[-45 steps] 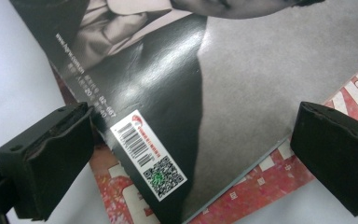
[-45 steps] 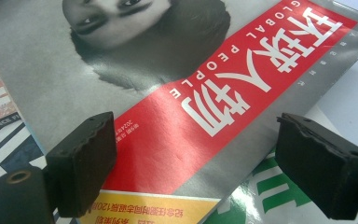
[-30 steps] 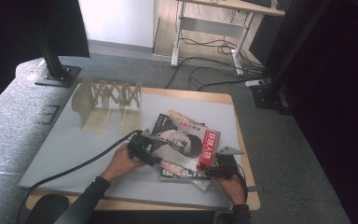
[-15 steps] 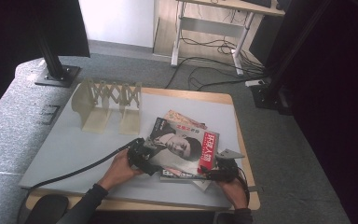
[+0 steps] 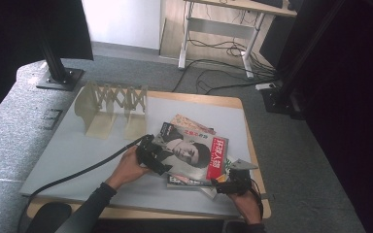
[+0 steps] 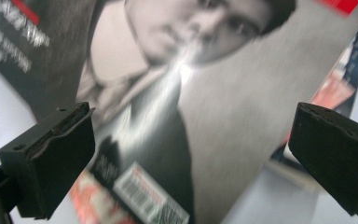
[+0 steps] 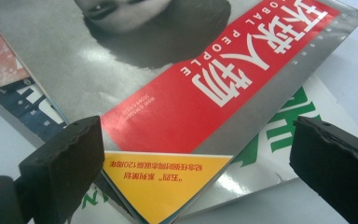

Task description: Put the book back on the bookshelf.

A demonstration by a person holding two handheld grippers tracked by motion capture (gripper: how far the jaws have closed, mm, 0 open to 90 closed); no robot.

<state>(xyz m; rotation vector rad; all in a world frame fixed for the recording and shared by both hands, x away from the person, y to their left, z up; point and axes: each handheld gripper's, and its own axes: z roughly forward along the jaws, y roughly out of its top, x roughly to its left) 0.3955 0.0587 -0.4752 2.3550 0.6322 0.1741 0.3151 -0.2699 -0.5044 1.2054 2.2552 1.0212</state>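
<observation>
Glossy magazine (image 7: 177, 65) tops pile; right hand-held gripper (image 7: 191, 163) agape over corner.

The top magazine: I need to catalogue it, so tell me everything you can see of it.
The top magazine is glossy, with a grey portrait cover, a red title band with white characters along one edge, a yellow corner and a barcode. It lies flat and skewed on a loose pile of other magazines on the grey table. The left hand-held gripper and right hand-held gripper straddle opposite corners, jaws open.

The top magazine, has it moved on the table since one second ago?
Yes. The top magazine has slid slightly toward the table's near edge, away from the wooden rack, and turned a little.
</observation>
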